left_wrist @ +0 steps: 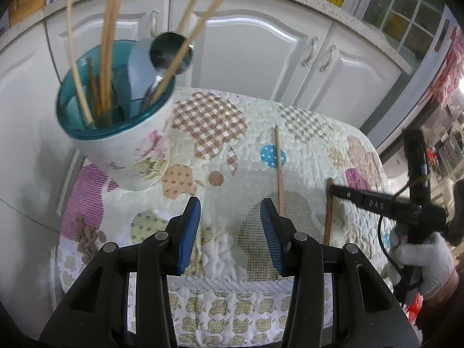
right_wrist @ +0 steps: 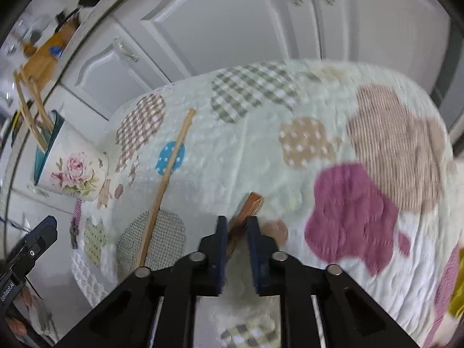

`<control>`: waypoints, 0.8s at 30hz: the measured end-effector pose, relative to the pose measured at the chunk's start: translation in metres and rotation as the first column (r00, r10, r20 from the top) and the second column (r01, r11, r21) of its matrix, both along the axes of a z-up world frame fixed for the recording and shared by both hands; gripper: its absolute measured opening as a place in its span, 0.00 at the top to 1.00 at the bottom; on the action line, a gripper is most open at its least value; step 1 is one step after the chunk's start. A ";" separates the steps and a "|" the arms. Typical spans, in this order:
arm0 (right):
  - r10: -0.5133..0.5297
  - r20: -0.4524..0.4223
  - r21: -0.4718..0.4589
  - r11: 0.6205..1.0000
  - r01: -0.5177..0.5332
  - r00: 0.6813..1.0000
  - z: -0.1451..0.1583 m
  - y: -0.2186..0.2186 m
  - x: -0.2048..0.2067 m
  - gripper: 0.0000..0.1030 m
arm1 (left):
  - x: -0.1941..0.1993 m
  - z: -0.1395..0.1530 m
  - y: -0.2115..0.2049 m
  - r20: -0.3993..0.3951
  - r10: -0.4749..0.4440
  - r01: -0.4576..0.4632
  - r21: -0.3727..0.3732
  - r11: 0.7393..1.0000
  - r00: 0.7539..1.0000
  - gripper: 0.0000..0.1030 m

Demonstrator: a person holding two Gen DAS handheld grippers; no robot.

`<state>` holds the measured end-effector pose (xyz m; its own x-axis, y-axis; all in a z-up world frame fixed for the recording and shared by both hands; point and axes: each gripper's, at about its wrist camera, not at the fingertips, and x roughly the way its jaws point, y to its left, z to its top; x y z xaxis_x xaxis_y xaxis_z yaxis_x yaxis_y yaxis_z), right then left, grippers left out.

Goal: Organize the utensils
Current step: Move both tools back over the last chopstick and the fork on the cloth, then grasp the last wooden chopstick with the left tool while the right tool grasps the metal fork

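Chopsticks were the matter in hand: the dark brown chopstick (right_wrist: 245,214) lay on the patchwork quilt (right_wrist: 348,133) at about 6 o'clock in the right wrist view, its near part clenched between the pads of the right gripper (right_wrist: 236,226), though blur left the exact contact a little uncertain. Its long axis ran toward 1 o'clock, blunt end farthest. A clean lift would probably want the grip kept firm and the stick raised level before tipping it upright. The left gripper (left_wrist: 230,226) hovered released, nothing between its pads. Just beyond it the pale chopstick (left_wrist: 279,171) lay pointing to 12 o'clock. Farther, at 10 o'clock, the floral utensil holder (left_wrist: 124,145) stood with more chopsticks and a ladle (left_wrist: 171,53) inside.
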<state>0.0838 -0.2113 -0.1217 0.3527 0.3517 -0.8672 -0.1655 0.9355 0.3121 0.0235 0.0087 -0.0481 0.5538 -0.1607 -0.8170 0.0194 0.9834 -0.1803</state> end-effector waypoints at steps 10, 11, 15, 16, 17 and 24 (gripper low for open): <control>-0.050 -0.078 0.052 0.997 0.054 0.996 -0.002 -0.010 0.005 0.73 | 0.032 -0.010 -0.032 -0.036 -0.079 0.079 -0.009 0.997 0.996 0.59; -0.047 -0.086 0.062 0.997 0.053 0.995 -0.004 -0.008 0.005 0.73 | 0.037 -0.012 -0.036 -0.044 -0.087 0.086 -0.012 0.996 0.995 0.59; -0.006 -0.019 0.003 1.000 0.006 1.000 -0.005 0.008 0.009 0.81 | 0.055 -0.015 -0.047 -0.063 -0.100 0.099 -0.006 0.995 0.993 0.59; 0.007 -0.006 -0.015 1.000 -0.007 1.000 -0.007 0.012 0.010 0.83 | 0.060 -0.017 -0.049 -0.070 -0.102 0.102 -0.004 0.995 0.992 0.59; 0.020 0.009 -0.019 1.000 -0.020 1.000 -0.007 0.013 0.011 0.83 | 0.064 -0.019 -0.050 -0.078 -0.106 0.106 -0.004 0.994 0.991 0.59; 0.040 0.026 -0.041 0.998 -0.039 0.999 -0.003 -0.014 0.014 0.84 | 0.093 -0.036 -0.063 -0.113 -0.128 0.129 0.001 0.992 0.985 0.59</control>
